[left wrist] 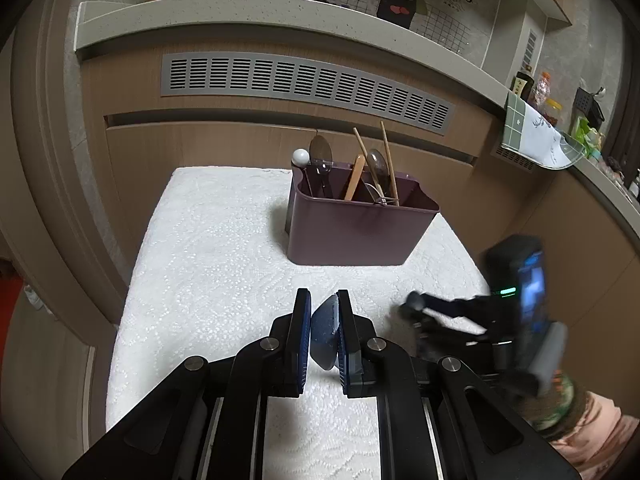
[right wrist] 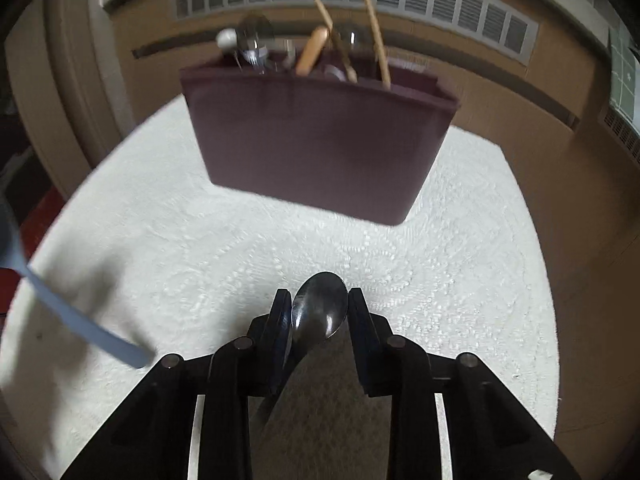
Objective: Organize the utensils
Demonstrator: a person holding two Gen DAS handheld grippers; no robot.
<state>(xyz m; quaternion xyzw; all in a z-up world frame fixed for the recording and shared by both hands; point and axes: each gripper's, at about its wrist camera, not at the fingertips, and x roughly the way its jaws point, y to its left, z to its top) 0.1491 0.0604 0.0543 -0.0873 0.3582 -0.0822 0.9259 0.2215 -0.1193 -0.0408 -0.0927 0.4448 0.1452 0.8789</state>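
A maroon utensil holder [left wrist: 352,232] [right wrist: 320,140] stands at the far side of a white lace cloth [left wrist: 208,260]. It holds metal spoons, wooden chopsticks and a wooden handle. My left gripper [left wrist: 324,300] is shut on the bowl of a blue-grey spoon [left wrist: 325,332], held above the near part of the cloth. The spoon's handle [right wrist: 80,320] crosses the left of the right wrist view. My right gripper [right wrist: 318,300] [left wrist: 416,316], blurred in the left wrist view, is low over the cloth in front of the holder. Its pads press on both edges of a metal spoon's bowl [right wrist: 320,308].
Behind the table is a wooden cabinet front with a grey vent grille [left wrist: 304,84]. A counter at the right carries bottles and a hanging green-and-white towel [left wrist: 528,132]. A pink sleeve [left wrist: 600,432] shows at the lower right.
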